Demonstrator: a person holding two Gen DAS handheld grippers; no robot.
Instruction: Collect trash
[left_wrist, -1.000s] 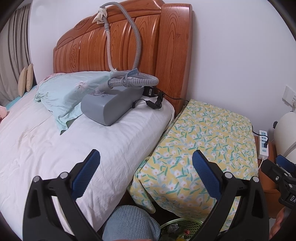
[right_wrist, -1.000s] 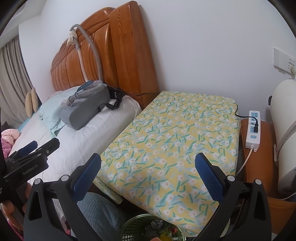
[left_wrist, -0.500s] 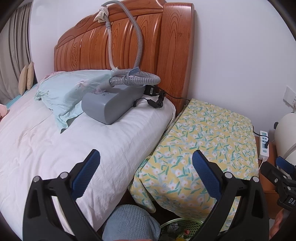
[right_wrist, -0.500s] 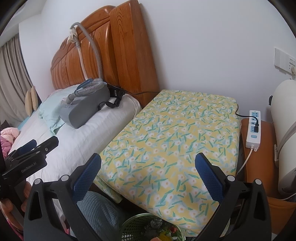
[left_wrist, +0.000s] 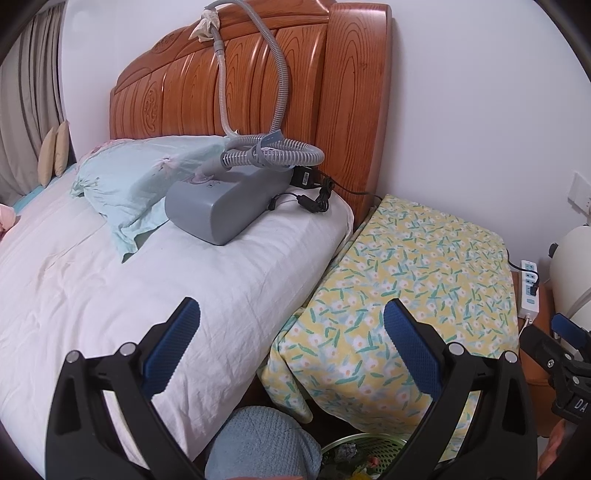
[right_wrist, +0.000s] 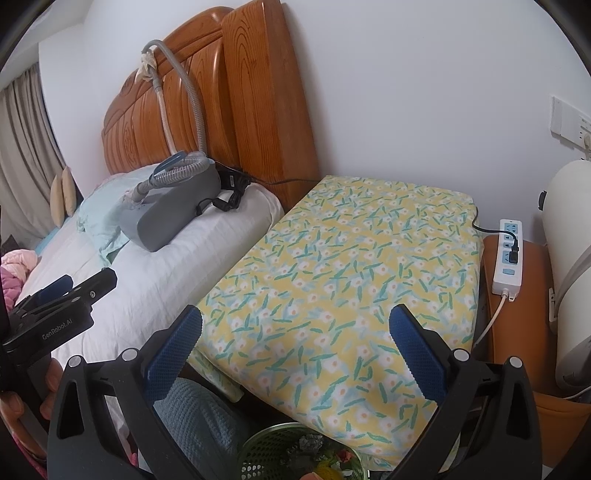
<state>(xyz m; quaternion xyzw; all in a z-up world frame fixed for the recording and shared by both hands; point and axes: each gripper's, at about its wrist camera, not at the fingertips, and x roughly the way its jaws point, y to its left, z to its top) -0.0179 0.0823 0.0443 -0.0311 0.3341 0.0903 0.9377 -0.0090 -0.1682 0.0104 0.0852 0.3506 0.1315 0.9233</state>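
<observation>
A green mesh basket (right_wrist: 273, 448) with crumpled trash inside sits on the floor at the bottom of both views; it also shows in the left wrist view (left_wrist: 373, 445). My left gripper (left_wrist: 291, 343) is open and empty, held above the bed's edge. My right gripper (right_wrist: 295, 343) is open and empty, held above the bedside table covered by a yellow flowered cloth (right_wrist: 351, 258). No loose trash shows on the cloth or the bed.
A grey machine (left_wrist: 225, 203) with a ribbed hose (left_wrist: 273, 155) lies on the white bed (left_wrist: 110, 277) by the wooden headboard (left_wrist: 258, 85). A power strip (right_wrist: 509, 258) lies on an orange stool right of the table. A knee in blue fabric (left_wrist: 258, 443) is beside the basket.
Both grippers have lifted and drifted slightly, so the scene sits a little lower in view. Both stay open and empty.
</observation>
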